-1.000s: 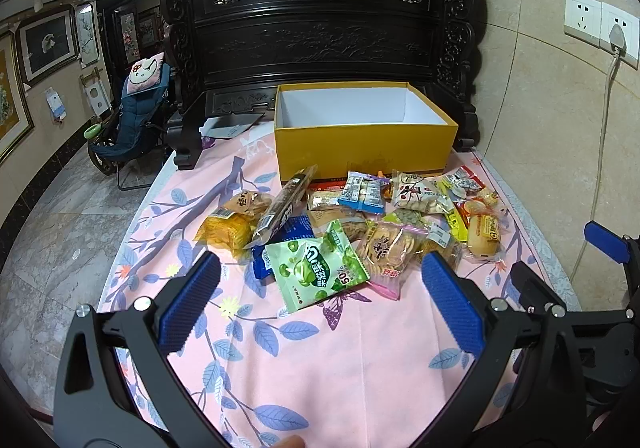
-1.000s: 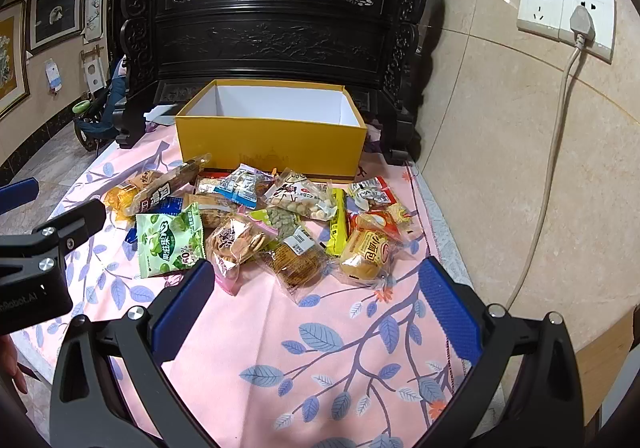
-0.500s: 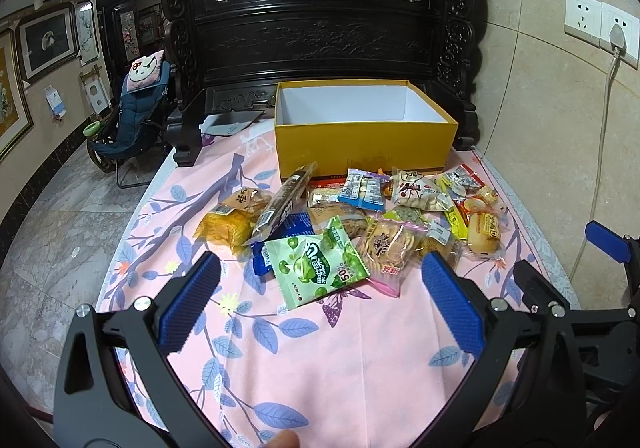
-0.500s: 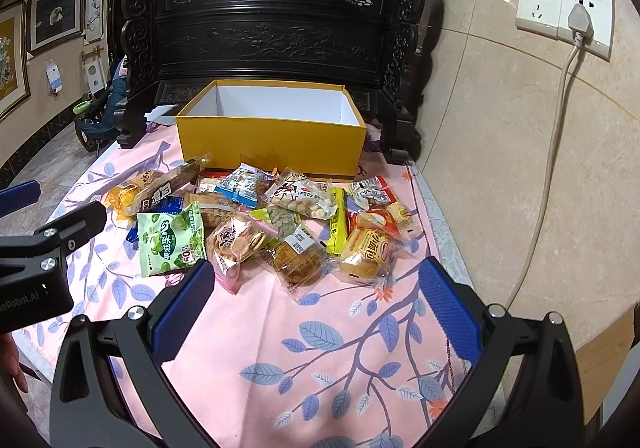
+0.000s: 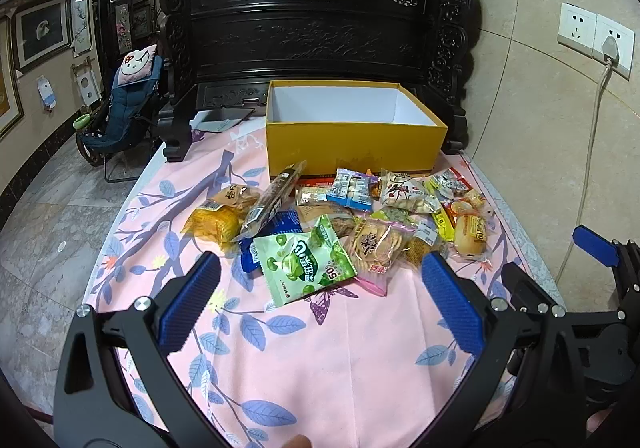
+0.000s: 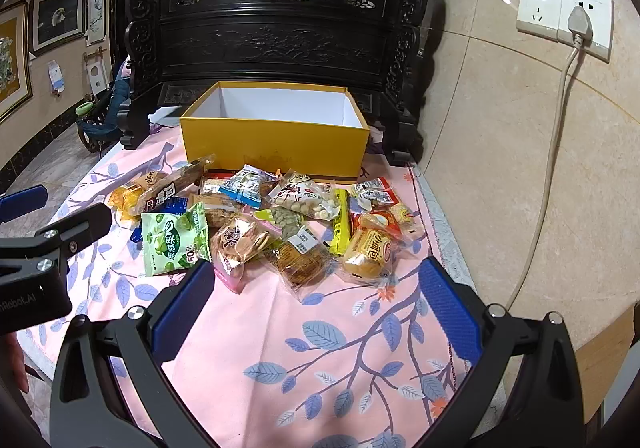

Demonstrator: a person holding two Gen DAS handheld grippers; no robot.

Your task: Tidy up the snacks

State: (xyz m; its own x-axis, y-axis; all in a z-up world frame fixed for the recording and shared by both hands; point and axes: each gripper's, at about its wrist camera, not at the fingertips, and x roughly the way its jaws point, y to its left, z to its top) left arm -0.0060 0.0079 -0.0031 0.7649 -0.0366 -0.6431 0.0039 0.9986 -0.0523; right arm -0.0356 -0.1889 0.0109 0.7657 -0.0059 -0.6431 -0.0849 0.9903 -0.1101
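An open yellow box (image 5: pixel 356 145) (image 6: pixel 274 145), white inside, stands at the back of the pink cloth. Several snack packets lie in a heap in front of it: a green candy bag (image 5: pixel 302 264) (image 6: pixel 176 244), a cracker bag (image 5: pixel 376 244) (image 6: pixel 240 240), a small bread (image 5: pixel 470 234) (image 6: pixel 370 254), a long dark bar (image 5: pixel 274 201). My left gripper (image 5: pixel 320 300) is open and empty, just short of the green bag. My right gripper (image 6: pixel 316 298) is open and empty, just short of the heap.
A dark carved cabinet (image 5: pixel 316 27) stands behind the box. A tiled wall with sockets and a hanging cable (image 6: pixel 556 151) is on the right. The table edge drops to a marble floor (image 5: pixel 48 215) on the left, with a stroller (image 5: pixel 120 115) beyond.
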